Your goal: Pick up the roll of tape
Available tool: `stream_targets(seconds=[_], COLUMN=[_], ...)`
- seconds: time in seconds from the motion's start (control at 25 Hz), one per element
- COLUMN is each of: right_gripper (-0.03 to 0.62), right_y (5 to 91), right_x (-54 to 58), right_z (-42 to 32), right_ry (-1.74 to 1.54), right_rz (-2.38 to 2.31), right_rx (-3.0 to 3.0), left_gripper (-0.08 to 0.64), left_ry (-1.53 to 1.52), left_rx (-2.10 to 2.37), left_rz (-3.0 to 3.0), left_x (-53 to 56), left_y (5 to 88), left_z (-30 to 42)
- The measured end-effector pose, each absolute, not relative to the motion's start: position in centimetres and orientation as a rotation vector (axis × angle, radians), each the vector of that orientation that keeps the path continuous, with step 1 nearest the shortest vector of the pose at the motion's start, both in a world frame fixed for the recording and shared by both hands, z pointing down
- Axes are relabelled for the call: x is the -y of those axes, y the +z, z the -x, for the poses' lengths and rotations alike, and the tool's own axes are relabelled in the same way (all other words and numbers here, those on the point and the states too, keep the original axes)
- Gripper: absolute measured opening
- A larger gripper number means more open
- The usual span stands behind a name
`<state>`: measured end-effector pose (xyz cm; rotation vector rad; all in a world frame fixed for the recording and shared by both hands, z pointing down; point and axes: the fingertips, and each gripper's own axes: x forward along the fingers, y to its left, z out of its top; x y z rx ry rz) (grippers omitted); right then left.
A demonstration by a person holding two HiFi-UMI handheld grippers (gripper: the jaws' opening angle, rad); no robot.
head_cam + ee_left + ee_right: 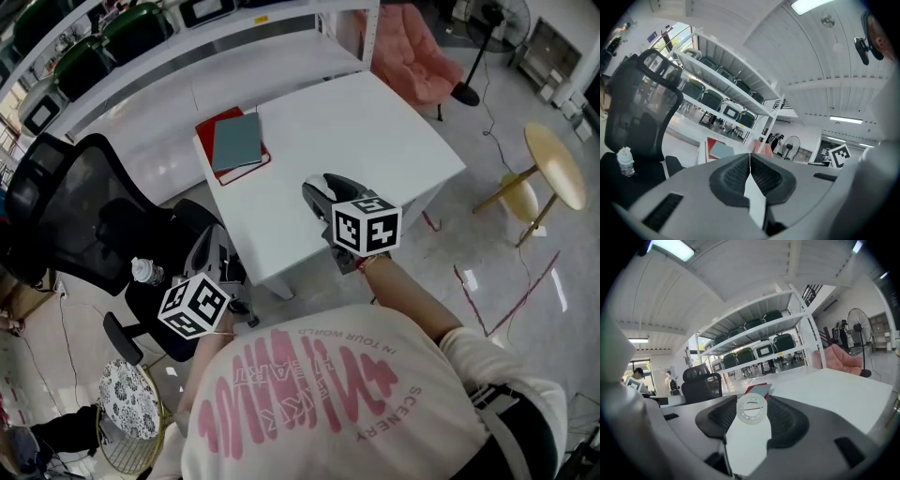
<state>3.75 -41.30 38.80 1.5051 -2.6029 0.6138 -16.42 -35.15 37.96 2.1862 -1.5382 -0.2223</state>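
White roll of tape (752, 408) sits pinched between the right gripper (752, 401) jaws, above the table (375, 131). The left gripper (750, 158) (jaws together, empty) hangs off the table's corner.

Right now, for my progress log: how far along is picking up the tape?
Done: the roll of tape sits clamped between the jaws of the right hand-held gripper, seemingly clear of the white table. In hand: only that hold; the left hand-held gripper is shut and empty. Left: nothing obvious; the pickup looks complete.
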Motion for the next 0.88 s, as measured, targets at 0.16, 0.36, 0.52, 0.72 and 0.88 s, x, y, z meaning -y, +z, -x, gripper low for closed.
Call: stream_targets(seconds=[0.16,0.36,0.52,0.72,0.88], right_gripper=[0.217,0.218,0.219,0.221,0.221], right_y=[36.0,32.5,30.3,28.7,28.0], right_x=[39.5,37.2,34.9,32.5,31.0], right_z=[-3.1,-2.2,-1.3,-0.8,-0.8], right_ry=[0.580,0.531,0.446,0.381,0.378], right_rz=[-1.587,-1.687,-1.746,-1.802,-1.859], right_rx=[2.641,2.675,2.690,2.697,2.695], left_gripper=[0.025,0.025,0.025,0.025,0.025], left_ry=[-0.216,-0.211,-0.217,-0.224,-0.224], left_rx=[1.510,1.451,1.425,1.387,1.359], left_rz=[-2.242,-2.330,-2.375,-2.412,-2.442], left_x=[34.6,33.4,32.0,30.6,29.8], left_y=[36.2,34.1,33.0,32.3,31.5], left_z=[17.0,17.6,18.2,18.4,18.7])
